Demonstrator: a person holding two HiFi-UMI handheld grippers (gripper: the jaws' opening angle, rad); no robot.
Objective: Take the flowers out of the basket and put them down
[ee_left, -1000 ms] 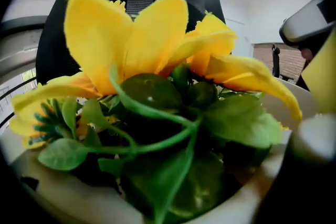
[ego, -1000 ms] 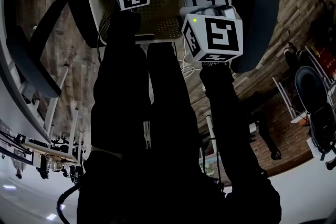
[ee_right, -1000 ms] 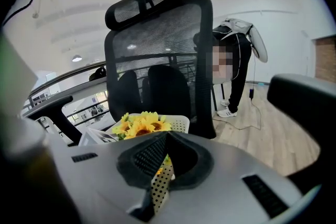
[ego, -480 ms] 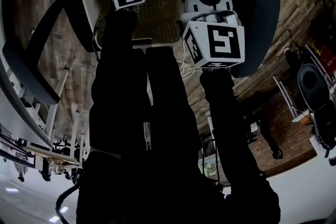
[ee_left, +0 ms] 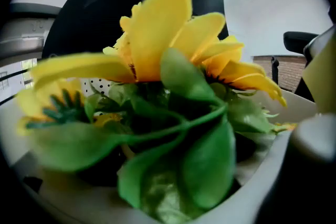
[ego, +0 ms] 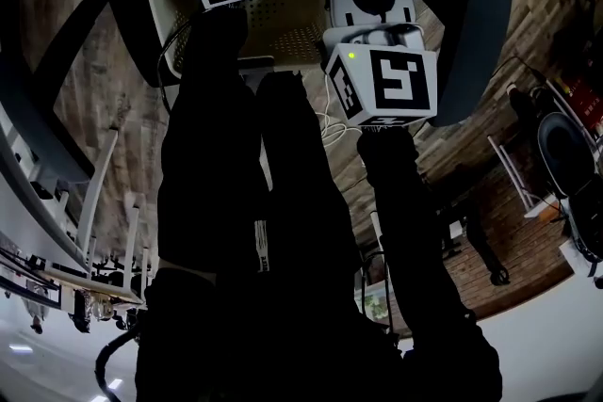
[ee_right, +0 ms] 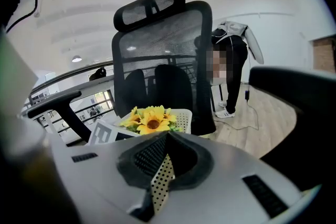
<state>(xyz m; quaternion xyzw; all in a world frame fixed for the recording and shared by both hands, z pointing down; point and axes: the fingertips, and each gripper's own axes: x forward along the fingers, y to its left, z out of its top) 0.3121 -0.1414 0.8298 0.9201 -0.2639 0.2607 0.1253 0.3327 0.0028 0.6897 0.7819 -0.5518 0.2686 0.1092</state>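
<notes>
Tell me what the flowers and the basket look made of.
The flowers look artificial, fabric or plastic: flat, evenly coloured yellow petals and smooth, slightly glossy green leaves, though the close view is blurred. The basket looks like white moulded plastic with a matte finish, with regular rows of small round holes in its wall.

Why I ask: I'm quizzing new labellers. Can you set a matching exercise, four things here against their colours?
Things:
1. flower petals
2. leaves
3. basket
4. chair backrest

Colours:
a. black
b. green
c. yellow
d. white

Pairs: 1-c; 2-b; 3-d; 4-a
</notes>
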